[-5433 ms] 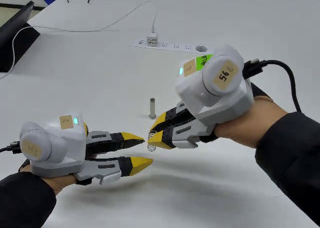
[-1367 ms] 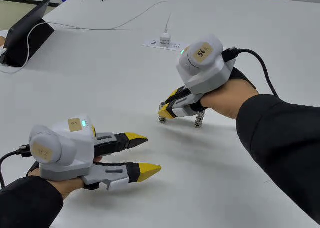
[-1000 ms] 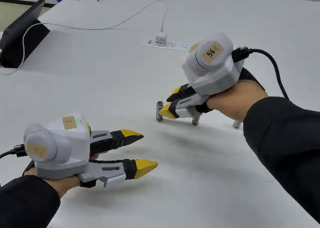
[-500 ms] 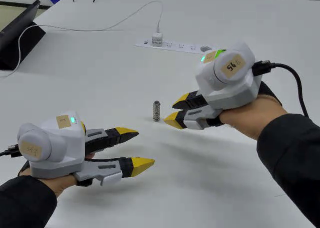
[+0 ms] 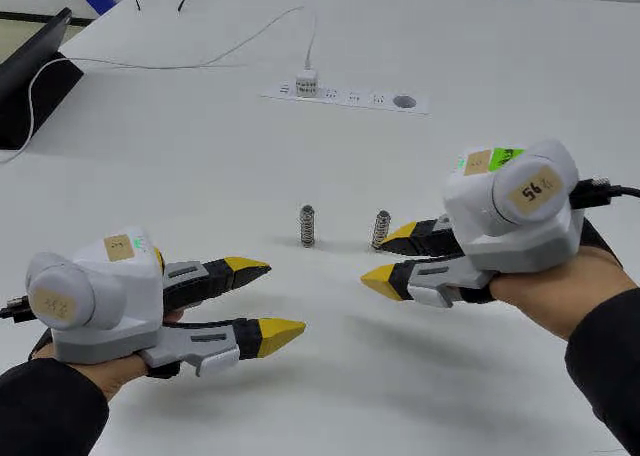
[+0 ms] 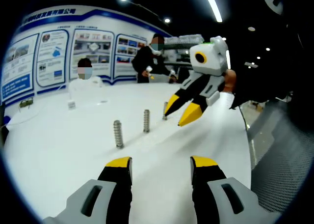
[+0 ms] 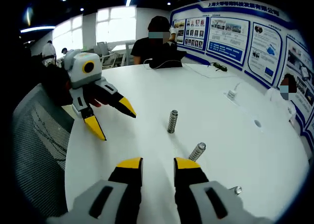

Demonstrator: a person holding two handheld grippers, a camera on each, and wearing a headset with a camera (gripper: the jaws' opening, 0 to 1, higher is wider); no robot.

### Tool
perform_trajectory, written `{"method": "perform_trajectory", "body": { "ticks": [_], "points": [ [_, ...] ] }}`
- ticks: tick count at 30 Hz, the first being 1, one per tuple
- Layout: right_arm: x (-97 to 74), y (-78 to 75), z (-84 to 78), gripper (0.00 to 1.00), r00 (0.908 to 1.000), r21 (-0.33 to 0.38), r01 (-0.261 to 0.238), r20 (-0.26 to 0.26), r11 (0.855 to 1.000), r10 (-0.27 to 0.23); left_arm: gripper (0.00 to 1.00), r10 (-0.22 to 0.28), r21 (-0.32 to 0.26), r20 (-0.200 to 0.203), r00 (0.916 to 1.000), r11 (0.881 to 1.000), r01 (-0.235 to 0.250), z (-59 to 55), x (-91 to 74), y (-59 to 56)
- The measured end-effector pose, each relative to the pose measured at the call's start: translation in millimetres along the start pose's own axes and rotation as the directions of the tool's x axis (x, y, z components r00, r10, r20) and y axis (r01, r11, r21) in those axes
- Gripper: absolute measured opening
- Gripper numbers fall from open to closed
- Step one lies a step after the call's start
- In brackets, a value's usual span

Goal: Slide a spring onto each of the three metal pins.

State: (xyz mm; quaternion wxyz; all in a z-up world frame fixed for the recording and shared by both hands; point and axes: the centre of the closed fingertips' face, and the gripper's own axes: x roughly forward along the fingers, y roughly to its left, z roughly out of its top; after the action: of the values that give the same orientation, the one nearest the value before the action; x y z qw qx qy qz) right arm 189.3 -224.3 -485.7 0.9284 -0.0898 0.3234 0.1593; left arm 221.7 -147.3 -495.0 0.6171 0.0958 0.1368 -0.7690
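Well, as I judge it the job is at or near its last step. Two pins stand upright mid-surface in the head view, the left pin (image 5: 307, 226) and the middle pin (image 5: 381, 229), each wrapped top to bottom in a grey coil spring (image 5: 307, 219). The third pin (image 6: 165, 111) is in the left gripper view, at the far end of the same row, just beside the right tool's yellow tip and partly covered by it. It looks coiled too, but it's too small to say for sure. The left tool (image 5: 283, 296) hovers near-left over the white surface (image 5: 200, 156), jaws wide apart w/ nothing between them, well apart from the pins. The right tool (image 5: 378, 259) is on the right, jaws at a narrower gap and also empty, w/ its upper tip just beside the middle pin; I can't tell if it touches. Next move, by my reckoning: check the 3rd pin. If it's sprung, both tools only need to draw off, the right one moving clear w/o brushing the middle pin. If it's bare, one more spring has to be picked up, lined up over the pin top & slid straight down. The springs are thin, evenly wound & dull metal, seated down to the surface. The pins are slender, so they'd prob. tip at a sideways knock.
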Motion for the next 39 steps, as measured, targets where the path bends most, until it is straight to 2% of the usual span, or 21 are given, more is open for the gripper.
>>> {"method": "perform_trajectory", "body": {
  "ticks": [11,17,24,34,39],
  "points": [
    [-24.3,-14.0,-18.5,0.29,0.9977,0.058,0.062,0.024,0.996,-0.063,0.51,0.003,-0.003,-0.002,1.0,1.0,-0.003,0.3,-0.6,0.5],
    [-43.6,-28.8,-33.4,0.32,0.9916,0.096,0.116,0.045,0.989,-0.121,0.52,0.008,-0.005,-0.002,1.0,1.0,-0.008,0.4,-1.1,2.0],
    [-57.1,-38.0,-46.4,0.37,0.9842,0.126,0.162,0.05,0.979,-0.17,0.54,0.009,-0.01,-0.007,0.9999,1.0,-0.009,-1.7,0.3,2.3],
    [-66.5,-46.3,-56.0,0.43,0.9743,0.148,0.197,0.08,0.969,-0.211,0.56,0.021,-0.016,-0.005,0.9998,1.0,-0.021,-3.7,-1.0,7.8],
    [-66.6,-46.0,-63.0,0.47,0.9724,0.158,0.203,0.084,0.966,-0.218,0.57,0.026,-0.019,-0.006,0.9997,0.999,-0.026,-4.5,-1.3,9.2]
  ]
}}
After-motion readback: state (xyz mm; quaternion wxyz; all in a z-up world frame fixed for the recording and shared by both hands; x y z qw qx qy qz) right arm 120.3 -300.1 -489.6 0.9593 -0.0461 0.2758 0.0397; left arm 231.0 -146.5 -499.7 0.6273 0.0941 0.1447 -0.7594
